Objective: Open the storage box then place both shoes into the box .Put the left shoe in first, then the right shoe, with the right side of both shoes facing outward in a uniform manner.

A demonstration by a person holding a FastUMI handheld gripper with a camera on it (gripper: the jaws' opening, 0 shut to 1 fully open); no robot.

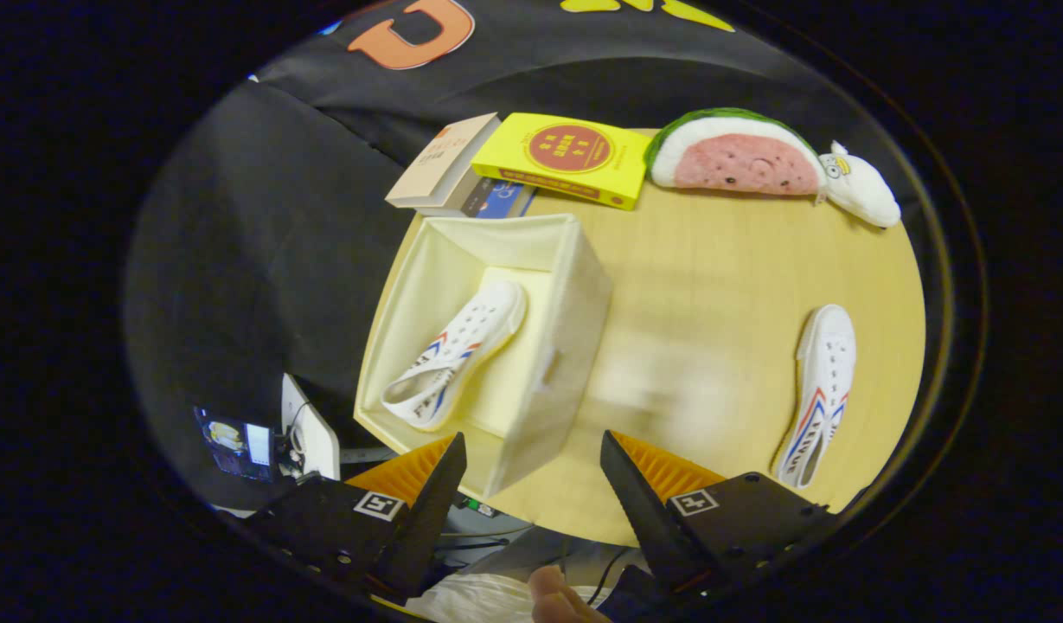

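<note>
Cream fabric storage box (574, 285) stands open on the round pale wooden table (721, 260), just ahead of my gripper (533, 472), its near corner sitting between the 2 fingers. I am holding nothing: the fingers are spread wide with only that corner and bare tabletop in the gap.

Inside the box lies 1 white canvas shoe with red and blue side stripes (457, 356), on its side with its toe pointing away from me. I judge this to be the left shoe, placed first as the task orders. Its twin, the second white striped shoe (821, 394), rests on the table well off to the right of my right finger, toe pointing away, so it is the next pick.

Beyond the box are a stack of books topped by a yellow one (561, 157) and a watermelon-slice plush toy (732, 160), clear of my working path.

I cannot tell which face of the boxed shoe points outward. A blurred patch on the table just right of the box is unreadable.
</note>
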